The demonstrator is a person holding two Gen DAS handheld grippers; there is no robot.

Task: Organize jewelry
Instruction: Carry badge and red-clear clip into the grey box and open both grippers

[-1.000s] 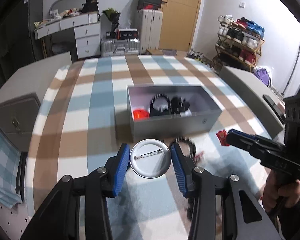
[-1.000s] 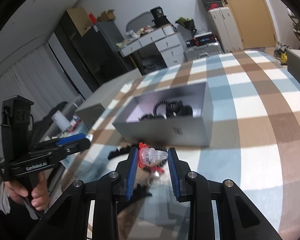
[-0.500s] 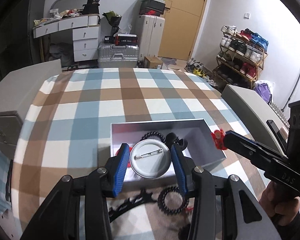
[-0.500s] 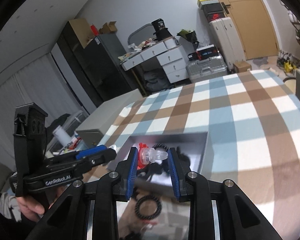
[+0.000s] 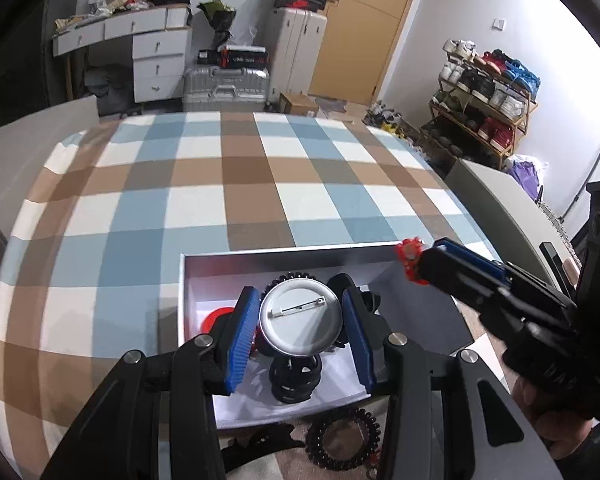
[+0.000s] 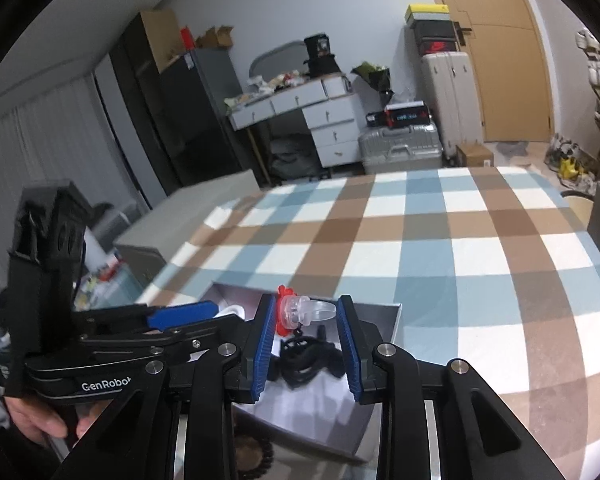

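Directly above the open grey box point(image 5: 284, 258), the left gripper point(image 5: 300, 330) was clamped on a round pin badge point(image 5: 300, 322), its blue pads pressing the rim from either side and the silver back with its clasp facing the camera. The badge hung over the middle of the box, where black hair ties point(image 5: 294, 380) and something red point(image 5: 216, 318) already lay on the white floor. Off to the right, the right gripper point(image 6: 306, 322) held a clear toy ring with a red top point(image 6: 300, 312) crosswise between its pads, over the box's right part near its far right corner. Both loads stood straight over the box, so each drop looked to need only an opening of the jaws. A black coil tie point(image 5: 342, 444) lay on the checked cloth point(image 5: 260, 184) just outside the near wall.
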